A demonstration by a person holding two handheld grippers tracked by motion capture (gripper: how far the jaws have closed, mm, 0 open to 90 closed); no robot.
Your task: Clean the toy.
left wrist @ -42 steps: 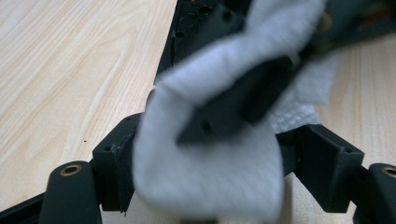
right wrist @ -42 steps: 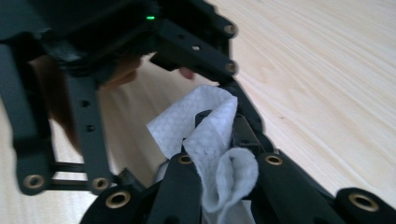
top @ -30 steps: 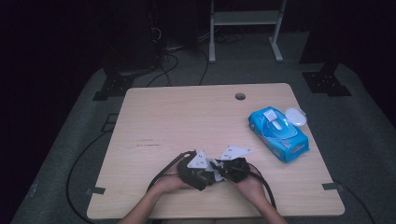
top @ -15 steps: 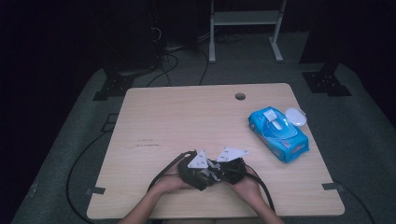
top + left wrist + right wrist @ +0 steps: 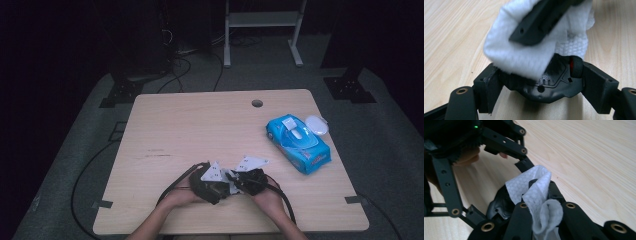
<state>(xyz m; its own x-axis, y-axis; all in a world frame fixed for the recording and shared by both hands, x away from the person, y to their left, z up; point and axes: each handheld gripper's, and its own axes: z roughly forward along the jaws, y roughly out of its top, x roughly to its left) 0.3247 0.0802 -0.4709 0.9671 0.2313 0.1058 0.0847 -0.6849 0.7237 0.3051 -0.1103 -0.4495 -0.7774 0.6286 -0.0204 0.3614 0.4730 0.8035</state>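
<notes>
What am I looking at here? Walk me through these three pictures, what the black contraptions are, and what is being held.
A person sits at a wooden table and holds a pair of hand-operated black tongs in each hand. One picture looks down from above. The other two come from small cameras riding on the tongs themselves.

From above, the left tongs and right tongs meet near the table's front edge. At the far right lies a blue pack of wipes with a white lid beside it.

The left tongs grip a small dark gadget with a red part; what it is, I cannot tell. The right tongs are shut on a white wipe, which is pressed against the gadget, apparently cleaning it.
</notes>
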